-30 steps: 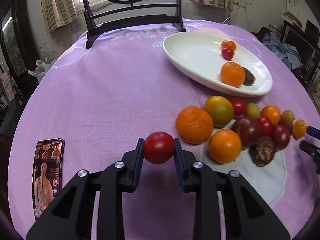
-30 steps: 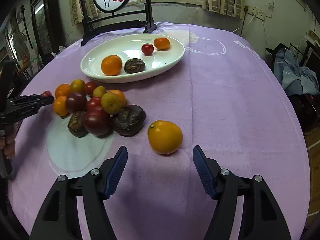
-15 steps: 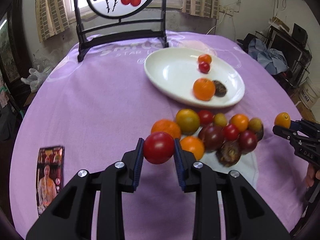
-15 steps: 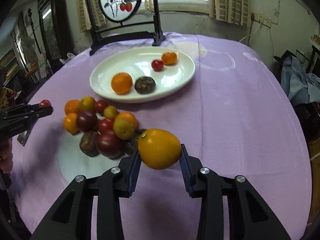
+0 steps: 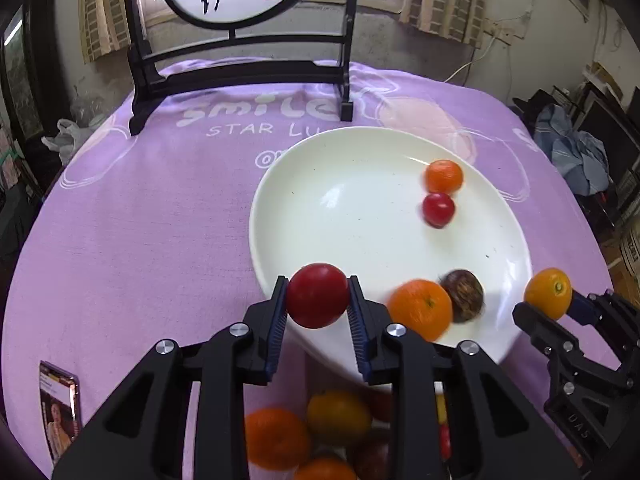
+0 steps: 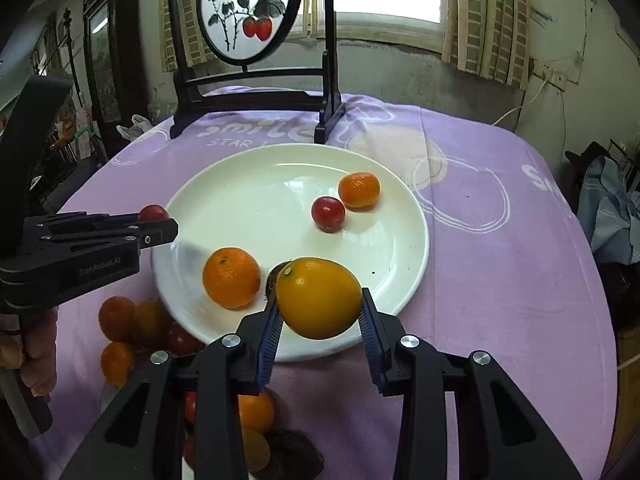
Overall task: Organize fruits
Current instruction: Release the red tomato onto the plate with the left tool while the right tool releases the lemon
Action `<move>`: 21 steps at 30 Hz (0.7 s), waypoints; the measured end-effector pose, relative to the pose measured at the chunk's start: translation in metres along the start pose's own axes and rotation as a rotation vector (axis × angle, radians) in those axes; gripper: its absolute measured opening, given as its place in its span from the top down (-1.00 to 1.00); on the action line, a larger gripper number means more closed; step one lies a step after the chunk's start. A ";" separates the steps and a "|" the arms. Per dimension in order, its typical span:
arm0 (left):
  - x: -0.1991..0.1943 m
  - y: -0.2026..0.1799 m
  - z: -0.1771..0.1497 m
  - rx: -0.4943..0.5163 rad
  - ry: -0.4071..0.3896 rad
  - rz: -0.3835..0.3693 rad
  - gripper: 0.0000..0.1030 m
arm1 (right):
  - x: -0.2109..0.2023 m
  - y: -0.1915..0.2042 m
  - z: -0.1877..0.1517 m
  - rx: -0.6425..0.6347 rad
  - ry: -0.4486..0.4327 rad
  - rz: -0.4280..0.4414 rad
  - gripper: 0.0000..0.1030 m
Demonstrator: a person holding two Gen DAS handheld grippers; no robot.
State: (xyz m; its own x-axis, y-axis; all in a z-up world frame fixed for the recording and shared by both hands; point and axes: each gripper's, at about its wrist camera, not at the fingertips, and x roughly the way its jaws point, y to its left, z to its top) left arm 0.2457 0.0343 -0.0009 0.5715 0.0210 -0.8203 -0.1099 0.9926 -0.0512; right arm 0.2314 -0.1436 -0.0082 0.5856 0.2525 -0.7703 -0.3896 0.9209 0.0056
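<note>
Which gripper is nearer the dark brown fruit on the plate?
Right. The right gripper holds its yellow-orange fruit just in front of the dark brown fruit; the left gripper hovers at the plate rim beyond the orange.

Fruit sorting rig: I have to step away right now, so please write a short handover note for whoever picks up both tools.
Left tool: shut on a red tomato, held over the near rim of the white plate.
Right tool: shut on a yellow-orange fruit, also over the plate's near edge.
Done: four pieces lie in the plate: large orange, dark brown fruit, small red tomato, small orange.
Left: release both held fruits into the plate, then move the pile on the purple cloth beside it.
</note>
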 end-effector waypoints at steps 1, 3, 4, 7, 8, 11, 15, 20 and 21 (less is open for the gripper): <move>0.006 0.001 0.001 -0.003 0.008 0.002 0.45 | 0.007 -0.001 0.001 0.001 0.013 -0.007 0.26; 0.017 0.002 0.005 -0.002 0.020 0.009 0.45 | 0.017 -0.003 0.003 0.005 0.030 -0.013 0.26; 0.022 0.002 0.007 -0.001 0.025 0.011 0.45 | 0.023 -0.004 0.003 0.007 0.042 -0.011 0.26; 0.032 0.002 0.012 0.011 0.030 0.018 0.43 | 0.032 -0.004 0.007 0.014 0.048 -0.014 0.25; 0.033 0.001 0.013 0.014 0.030 0.020 0.28 | 0.034 -0.005 0.008 0.020 0.047 -0.013 0.24; 0.031 0.000 0.015 0.007 0.021 -0.007 -0.04 | 0.032 -0.005 0.012 0.026 0.036 -0.007 0.04; 0.021 -0.003 0.012 0.007 0.003 -0.005 -0.15 | 0.021 -0.005 0.008 0.020 0.021 0.001 0.03; -0.002 -0.006 0.003 0.011 -0.037 0.001 -0.34 | 0.001 -0.008 -0.007 0.037 0.014 0.021 -0.02; -0.008 -0.007 0.000 0.020 -0.045 0.001 -0.35 | -0.003 -0.008 -0.009 0.037 0.011 0.024 -0.05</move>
State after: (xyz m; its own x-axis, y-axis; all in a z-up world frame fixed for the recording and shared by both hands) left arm 0.2419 0.0267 0.0063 0.6075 0.0270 -0.7938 -0.0942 0.9948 -0.0383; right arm 0.2260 -0.1541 -0.0116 0.5682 0.2716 -0.7767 -0.3766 0.9251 0.0480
